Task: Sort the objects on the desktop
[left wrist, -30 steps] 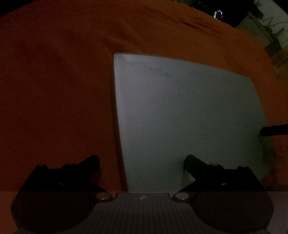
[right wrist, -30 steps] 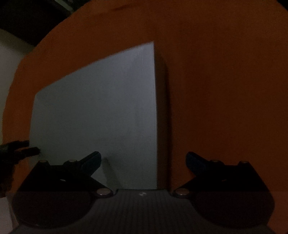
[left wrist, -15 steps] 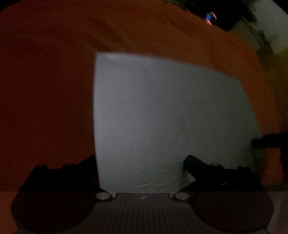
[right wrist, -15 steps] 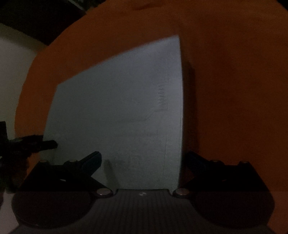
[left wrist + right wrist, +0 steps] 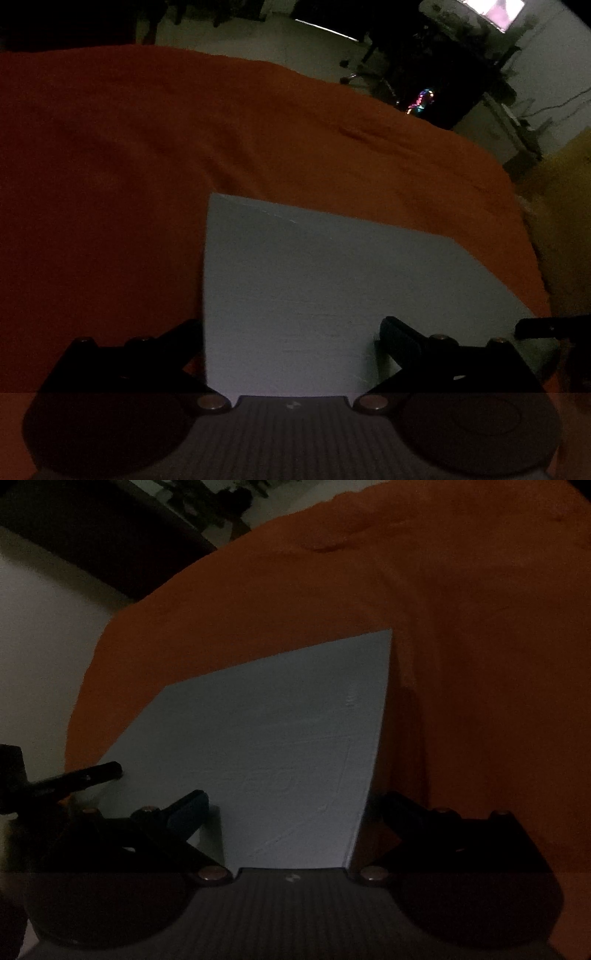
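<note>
Your left gripper [image 5: 291, 334] and right gripper [image 5: 291, 808] both stand with jaws spread wide, straddling opposite edges of the pale sheet [image 5: 332, 280] on the orange-covered worktop [image 5: 147, 184], gripping nothing.

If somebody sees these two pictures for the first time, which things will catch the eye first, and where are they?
First comes the pale grey sheet, lying flat on the orange cloth in the lower middle of both views. Next are the dark fingers of the left hand-held gripper and the right hand-held gripper, spread open, each astride one side edge of the sheet. In the left view, small coloured lights glow in the dim room behind.
</note>
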